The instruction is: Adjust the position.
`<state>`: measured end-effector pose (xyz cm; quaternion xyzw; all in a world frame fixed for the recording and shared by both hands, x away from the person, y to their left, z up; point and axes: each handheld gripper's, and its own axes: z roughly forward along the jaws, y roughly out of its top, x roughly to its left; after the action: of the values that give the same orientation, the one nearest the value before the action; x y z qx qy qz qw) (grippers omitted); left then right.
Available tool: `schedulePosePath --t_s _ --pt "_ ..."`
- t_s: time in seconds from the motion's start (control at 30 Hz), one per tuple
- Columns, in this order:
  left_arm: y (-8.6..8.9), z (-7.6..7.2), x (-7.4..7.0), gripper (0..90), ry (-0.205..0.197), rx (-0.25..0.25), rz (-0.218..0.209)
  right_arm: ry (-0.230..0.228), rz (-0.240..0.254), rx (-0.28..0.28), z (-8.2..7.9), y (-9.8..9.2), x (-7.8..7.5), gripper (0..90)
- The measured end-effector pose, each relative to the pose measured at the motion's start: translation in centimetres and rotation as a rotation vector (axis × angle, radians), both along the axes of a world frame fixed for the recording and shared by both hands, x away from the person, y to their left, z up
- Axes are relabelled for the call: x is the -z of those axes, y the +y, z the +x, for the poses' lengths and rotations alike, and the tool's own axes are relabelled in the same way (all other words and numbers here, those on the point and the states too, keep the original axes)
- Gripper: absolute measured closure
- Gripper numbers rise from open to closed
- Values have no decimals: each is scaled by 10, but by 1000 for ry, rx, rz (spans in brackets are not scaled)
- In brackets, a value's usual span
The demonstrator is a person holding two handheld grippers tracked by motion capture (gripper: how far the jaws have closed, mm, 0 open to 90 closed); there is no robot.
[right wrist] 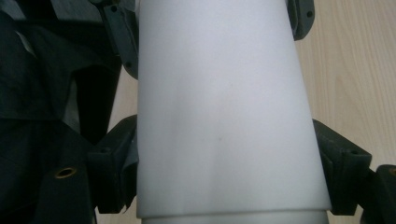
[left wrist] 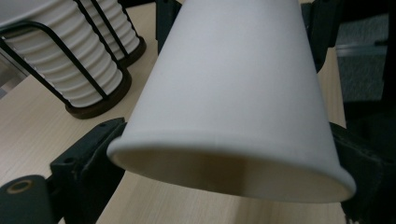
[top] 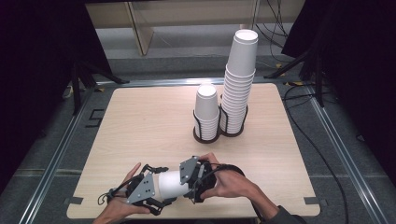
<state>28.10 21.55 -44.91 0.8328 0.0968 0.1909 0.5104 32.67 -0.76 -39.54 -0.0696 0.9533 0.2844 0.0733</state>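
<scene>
Lab — dark curtains (top: pixel 42 70), cables (top: pixel 322 154), rig table (top: pixel 140 121).

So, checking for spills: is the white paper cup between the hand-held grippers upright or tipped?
Tipped: the white paper cup lies sideways, with an empty mouth.

White paper cup (right wrist: pixel 224 107) betw. right gripper (right wrist: pixel 229 182) jaws, both sides touching; wood table (right wrist: pixel 355 70) behind.

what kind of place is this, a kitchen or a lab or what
Most likely a lab or recording setup, not a kitchen: a bare wooden table ringed by dark curtains, loose cables on the floor, and cup stacks in wire holders.
</scene>
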Motion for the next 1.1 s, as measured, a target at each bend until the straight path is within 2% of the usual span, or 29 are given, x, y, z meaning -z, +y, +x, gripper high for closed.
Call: schedulePosePath --t_s 0.07,0.1,0.2,0.23,0.27,0.3,0.4,0.5,0.57,0.6,0.73,0.8,0.87,1.1 --pt "3 2 -1 70 26 7 -51 48 44 -4 3 -6 -2 229" --pt "5 3 -1 69 42 16 -95 83 76 -13 5 -9 -3 229" --pt "11 5 -4 71 48 37 -170 122 167 -36 14 -18 -5 229" --pt "12 5 -4 71 56 45 -202 128 181 -36 15 -20 -6 229" --pt "13 5 -5 71 58 51 -230 157 204 -30 15 -22 -7 229" --pt "14 4 -6 71 57 47 -234 184 241 -43 17 -23 -7 229" --pt "14 4 -7 71 44 52 -282 221 283 -48 19 -25 -8 228" --pt "15 3 -9 68 44 50 -283 237 306 -54 19 -26 -8 228" --pt "13 2 -9 67 48 49 -303 230 323 -67 20 -25 -8 228" --pt "13 1 -10 65 43 49 -296 250 322 -65 19 -25 -7 227" --pt "11 0 -11 57 51 51 -328 263 334 -72 19 -24 -6 227" --pt "11 0 -11 56 52 50 -334 258 339 -80 20 -24 -6 227" --pt "10 0 -11 53 56 52 -348 271 335 -76 19 -24 -6 227" --pt "11 1 -12 78 79 57 -355 264 333 -85 20 -23 -3 229"
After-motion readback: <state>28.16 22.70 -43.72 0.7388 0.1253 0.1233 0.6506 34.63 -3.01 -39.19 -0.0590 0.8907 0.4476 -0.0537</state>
